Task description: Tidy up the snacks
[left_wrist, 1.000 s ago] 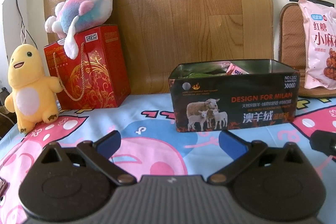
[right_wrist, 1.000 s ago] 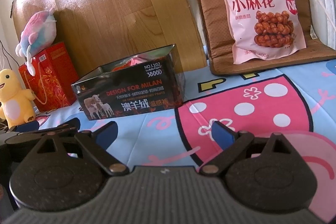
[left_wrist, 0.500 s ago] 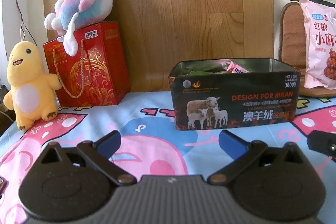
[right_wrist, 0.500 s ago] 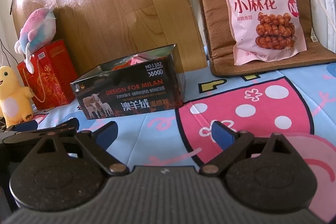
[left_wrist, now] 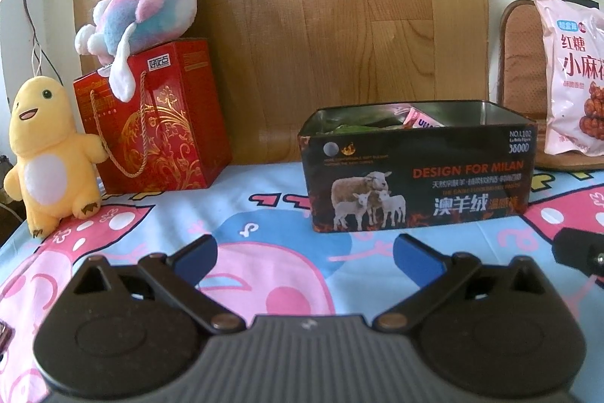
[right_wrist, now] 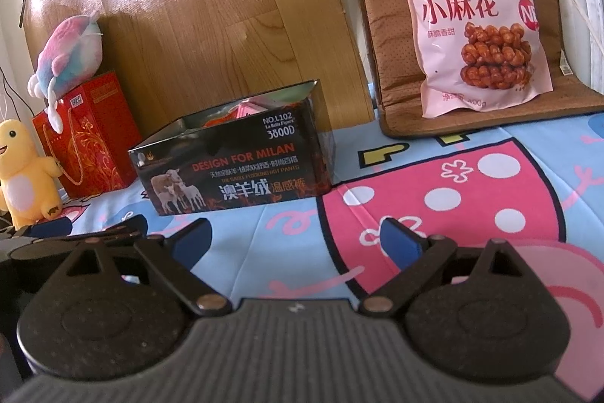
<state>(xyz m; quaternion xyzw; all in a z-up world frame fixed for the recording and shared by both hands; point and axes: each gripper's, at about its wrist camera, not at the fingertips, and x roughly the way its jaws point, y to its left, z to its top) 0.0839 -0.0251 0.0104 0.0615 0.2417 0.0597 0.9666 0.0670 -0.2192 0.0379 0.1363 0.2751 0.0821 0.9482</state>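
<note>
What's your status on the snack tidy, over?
Left gripper and right gripper open, empty. Black tin open, packets inside. Pink snack bag upright on brown cushion, untouched. Nothing blocking.

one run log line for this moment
left gripper: open, empty | right gripper: open, empty | tin box: holds packets | pink snack bag: on cushion, untouched

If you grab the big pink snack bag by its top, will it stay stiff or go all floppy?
Probably floppy: the pink snack bag is thin crinkled plastic leaning on the brown cushion. It looks puffy, so likely light. The twists printed on it may crack if squeezed.
</note>
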